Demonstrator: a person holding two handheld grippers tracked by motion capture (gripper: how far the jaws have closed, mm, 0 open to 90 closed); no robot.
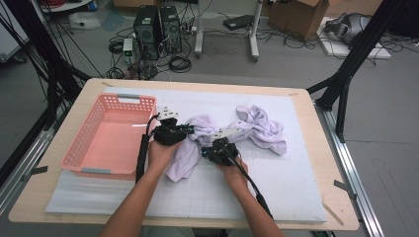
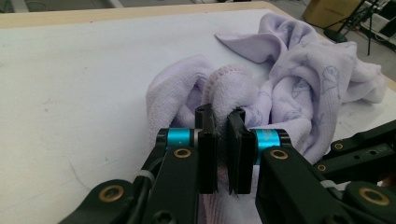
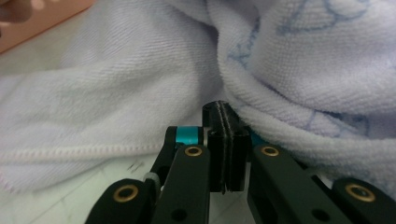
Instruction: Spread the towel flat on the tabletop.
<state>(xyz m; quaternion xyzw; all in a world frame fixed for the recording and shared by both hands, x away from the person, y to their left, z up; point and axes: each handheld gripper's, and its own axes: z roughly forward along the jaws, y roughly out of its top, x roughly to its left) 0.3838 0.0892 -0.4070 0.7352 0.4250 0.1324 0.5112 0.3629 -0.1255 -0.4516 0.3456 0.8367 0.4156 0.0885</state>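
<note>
White gridded mat (image 1: 276, 182), bare at lower right of the high view. Crumpled lilac terry towel (image 1: 257, 126) centre. Left gripper (image 2: 223, 122) pinches a towel fold; right gripper (image 3: 225, 116) is closed with nothing clearly between the pads, seen in its own view.

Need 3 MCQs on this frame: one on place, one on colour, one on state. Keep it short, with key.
1. Where does the basket stand relative to the towel?
A. Left of it
B. Right of it
C. On top of it

2. What colour is the towel?
A. Green
B. Pale lilac
C. Black

3. What are the left tongs doing?
A. Hanging open above the basket
B. Pinching a fold of towel
C. Holding a cup

Key:
1 A: in the high view the pink basket sits on the mat's left side and the towel lies in the middle.
2 B: both gripper views show pale lilac cloth with a faint print.
3 B: the left gripper view shows a towel fold clamped between the jaws.
</note>
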